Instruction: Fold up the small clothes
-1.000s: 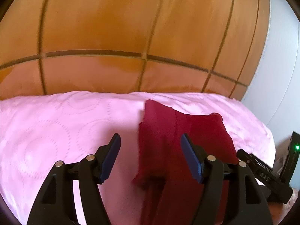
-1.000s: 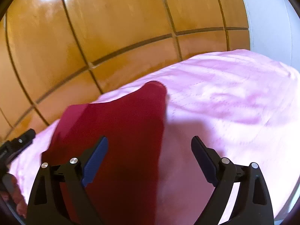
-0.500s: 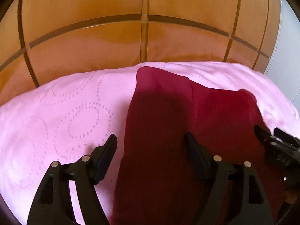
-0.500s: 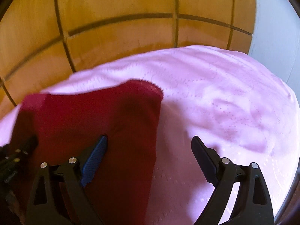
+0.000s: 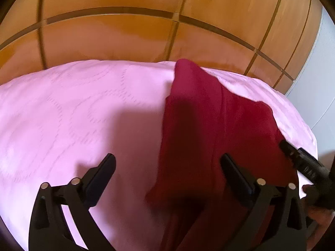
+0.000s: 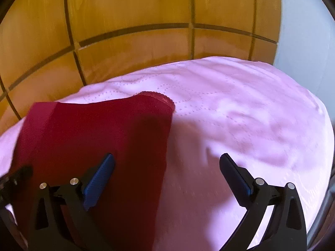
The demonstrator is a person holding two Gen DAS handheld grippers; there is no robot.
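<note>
A dark red garment (image 5: 209,129) lies on a pink quilted sheet (image 5: 73,113), folded over along a lengthwise line. My left gripper (image 5: 167,163) is open and empty, hovering over the garment's left edge, with its right finger over the cloth. In the right wrist view the garment (image 6: 94,138) fills the left half, its scalloped hem corner pointing away. My right gripper (image 6: 167,163) is open and empty over the garment's right edge, its left finger (image 6: 100,175) above the cloth. The right gripper's tip (image 5: 301,165) shows at the right of the left wrist view.
An orange wooden panelled wall (image 5: 146,31) stands behind the sheet. A pale grey wall (image 6: 303,31) is at the right. The pink sheet (image 6: 251,125) extends to the right of the garment and drops off at its right edge.
Both grippers have stayed open. The left view has swung left and pulled back, so the garment sits further right. The right gripper has shifted slightly, with the garment's hem corner now nearer the middle.
</note>
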